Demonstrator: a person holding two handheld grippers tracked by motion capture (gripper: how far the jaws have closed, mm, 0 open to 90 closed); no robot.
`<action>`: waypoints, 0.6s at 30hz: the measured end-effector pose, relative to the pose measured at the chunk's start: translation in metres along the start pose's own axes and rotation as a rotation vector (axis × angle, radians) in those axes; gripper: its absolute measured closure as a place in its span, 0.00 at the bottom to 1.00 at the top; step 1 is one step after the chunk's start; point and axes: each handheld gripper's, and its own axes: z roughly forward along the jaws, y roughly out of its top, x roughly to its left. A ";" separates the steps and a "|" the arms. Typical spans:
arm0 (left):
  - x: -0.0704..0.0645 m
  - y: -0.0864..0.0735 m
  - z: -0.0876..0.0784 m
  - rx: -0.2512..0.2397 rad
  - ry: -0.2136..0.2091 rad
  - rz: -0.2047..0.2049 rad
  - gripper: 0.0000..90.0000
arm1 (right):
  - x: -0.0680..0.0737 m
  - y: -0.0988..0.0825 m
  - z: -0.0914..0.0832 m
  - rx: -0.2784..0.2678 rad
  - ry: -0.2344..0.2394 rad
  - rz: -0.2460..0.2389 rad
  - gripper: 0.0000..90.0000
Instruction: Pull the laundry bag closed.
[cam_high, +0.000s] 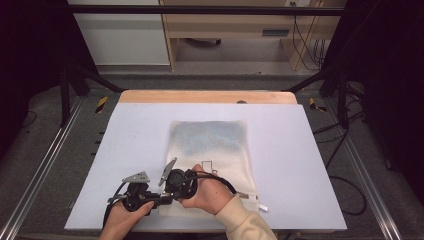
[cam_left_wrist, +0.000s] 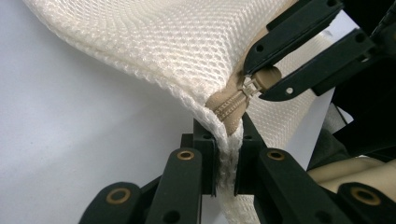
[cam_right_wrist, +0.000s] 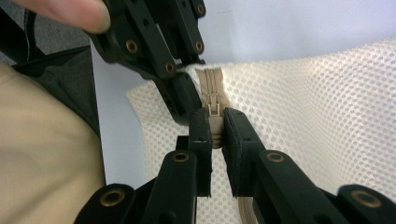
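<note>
High view: we see a cream mesh bag lying flat on the white table, something bluish inside its far half. Both grippers meet at the bag's near left corner, the left gripper beside the right gripper.

Left gripper view: our left gripper has its jaws closed tight on the bag's seamed edge, just below the end of the tan zipper. The right gripper comes in from the upper right.

Right gripper view: the right gripper is clamped on the zipper pull tab, with the slider just ahead of the tips (the left gripper pinches the corner beyond it).

Risk, tab: we judge the small tab could slip out of the pads if the pull goes off the line of the teeth.

Risk, mesh: loose netting may snag in the slider if the left grip lets the edge go slack.

Risk, corner: a hard tug could drag the whole bag.
</note>
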 end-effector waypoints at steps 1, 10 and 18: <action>-0.001 0.000 0.000 0.000 0.000 0.002 0.92 | -0.001 -0.002 -0.001 0.007 0.001 0.000 0.91; 0.000 0.001 -0.002 -0.006 -0.009 0.004 0.92 | -0.007 -0.013 -0.003 0.022 0.008 0.026 0.91; -0.002 0.001 -0.002 -0.002 -0.015 0.012 0.91 | -0.009 -0.021 -0.005 0.017 0.017 0.032 0.91</action>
